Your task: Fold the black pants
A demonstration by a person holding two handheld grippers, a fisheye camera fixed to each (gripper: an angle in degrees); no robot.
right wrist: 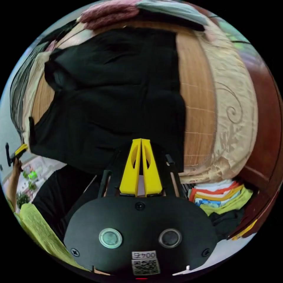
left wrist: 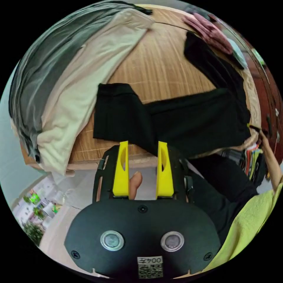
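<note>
The black pants [left wrist: 188, 118] lie stretched across a bamboo mat [left wrist: 159, 65], one end folded over near the mat's front edge. My left gripper [left wrist: 143, 145] hovers at that front edge, jaws apart, its tips just short of the black cloth. In the right gripper view the black pants [right wrist: 118, 88] spread wide over the mat [right wrist: 197, 112]. My right gripper [right wrist: 141, 141] has its yellow jaws pressed together on the near edge of the pants. The right gripper [left wrist: 259, 129] also appears at the pants' far end, and the left gripper [right wrist: 18, 151] at their other end.
A cream garment [left wrist: 88, 76] and a grey one [left wrist: 44, 67] drape over the mat's left side. Pink cloth [left wrist: 209, 29] lies at the back. A stack of coloured folded clothes [right wrist: 221, 197] sits beside red-brown wooden furniture [right wrist: 265, 141]. The person's yellow-green sleeve [left wrist: 250, 218] is close.
</note>
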